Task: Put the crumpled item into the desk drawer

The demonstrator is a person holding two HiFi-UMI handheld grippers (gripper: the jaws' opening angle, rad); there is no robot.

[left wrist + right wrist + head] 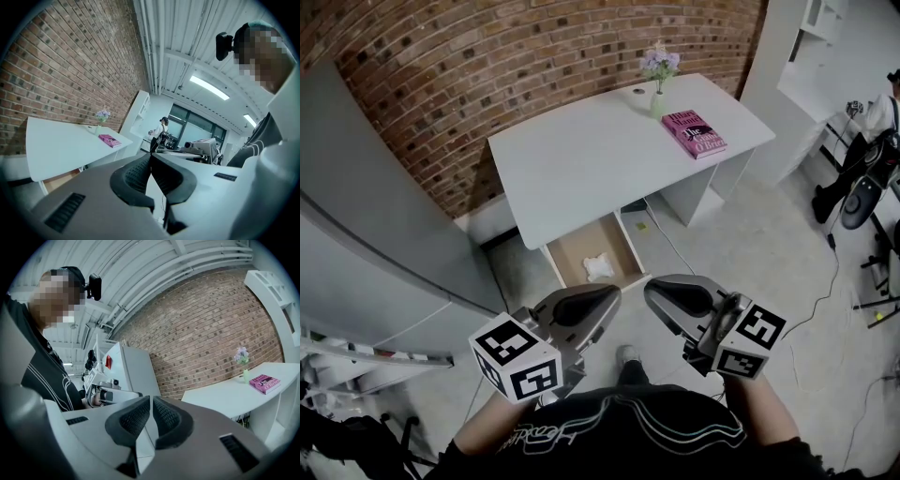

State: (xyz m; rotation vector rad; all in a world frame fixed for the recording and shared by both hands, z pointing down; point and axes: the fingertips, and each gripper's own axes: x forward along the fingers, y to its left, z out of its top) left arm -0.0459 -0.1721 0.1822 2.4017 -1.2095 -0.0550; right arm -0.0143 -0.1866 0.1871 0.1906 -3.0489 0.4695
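White and wadded, the crumpled item (598,267) lay on the brown floor of the open drawer (572,249), toward its front edge and a little right of middle, with nothing touching it. The drawer stood pulled out from under the near edge of the white desk (581,155), whose top carried a pink book (695,132) by the right edge and a small vase of flowers (659,89) at the far edge, against the brick wall (534,56). The left gripper (611,296) and the right gripper (652,291) were held close to the person's body, well apart from the drawer, each with its jaws pressed together on nothing (their own views showed only the room past the pads). By my reading the placing itself was done; if the drawer was meant to be closed, the next move would call for a closed gripper set flat on the drawer's front edge and a straight push toward the desk
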